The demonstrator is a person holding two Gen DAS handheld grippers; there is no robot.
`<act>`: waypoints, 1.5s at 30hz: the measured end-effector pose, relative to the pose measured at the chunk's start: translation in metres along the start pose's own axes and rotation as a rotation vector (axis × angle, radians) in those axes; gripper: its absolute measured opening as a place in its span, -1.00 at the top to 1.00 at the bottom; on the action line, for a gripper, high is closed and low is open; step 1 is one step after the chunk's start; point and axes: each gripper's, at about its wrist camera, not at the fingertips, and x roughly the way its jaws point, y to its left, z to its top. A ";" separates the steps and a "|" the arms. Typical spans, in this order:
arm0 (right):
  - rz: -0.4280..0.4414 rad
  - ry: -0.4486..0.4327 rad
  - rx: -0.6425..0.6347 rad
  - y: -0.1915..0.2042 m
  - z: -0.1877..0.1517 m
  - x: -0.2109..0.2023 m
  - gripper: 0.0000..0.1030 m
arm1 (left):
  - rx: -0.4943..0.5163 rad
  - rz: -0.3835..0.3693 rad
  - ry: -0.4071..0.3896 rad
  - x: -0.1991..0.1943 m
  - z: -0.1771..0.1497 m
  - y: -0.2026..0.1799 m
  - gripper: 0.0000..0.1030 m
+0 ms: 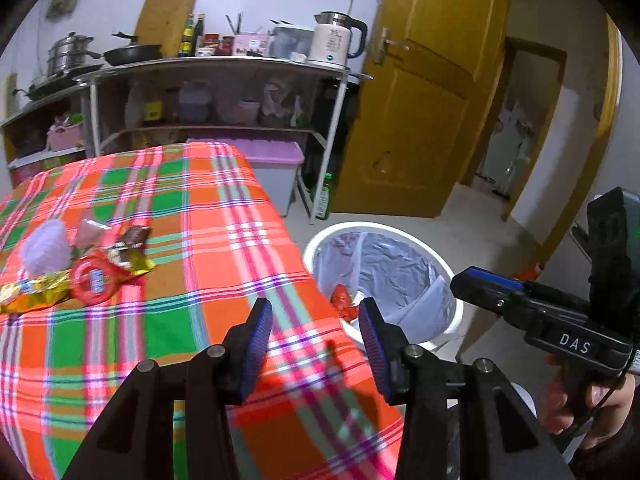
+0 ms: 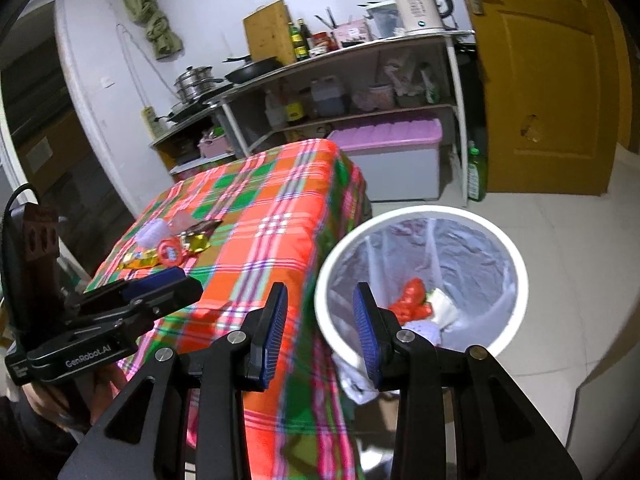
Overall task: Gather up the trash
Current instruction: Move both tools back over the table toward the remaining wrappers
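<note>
From the left wrist I see my left gripper (image 1: 316, 340), fingers wide and empty, over the tabletop's (image 1: 208, 248) right edge; wrappers (image 1: 100, 272) lie near its left edge.

From the right wrist, my right gripper (image 2: 320, 332), fingers wide and empty, hangs by the bin (image 2: 516, 280) holding red trash (image 2: 412, 300).

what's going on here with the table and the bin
A person is clearing trash with two handheld grippers. Both the left gripper and right gripper are open and empty. A pile of wrappers waits on the plaid tablecloth, while the white bin beside the table already holds a red wrapper.
</note>
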 end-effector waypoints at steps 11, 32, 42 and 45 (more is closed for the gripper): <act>0.051 0.028 -0.068 0.038 0.000 0.014 0.31 | -0.042 0.075 -0.045 -0.035 -0.014 0.034 0.13; 0.106 0.087 -0.124 0.084 0.012 0.057 0.13 | -0.175 0.196 -0.055 -0.048 -0.021 0.114 0.13; 0.115 0.107 -0.138 0.089 0.018 0.078 0.13 | -0.223 0.220 -0.036 -0.027 -0.011 0.146 0.05; 0.117 0.113 -0.138 0.089 0.019 0.085 0.13 | -0.246 0.221 -0.027 -0.018 -0.007 0.156 -0.01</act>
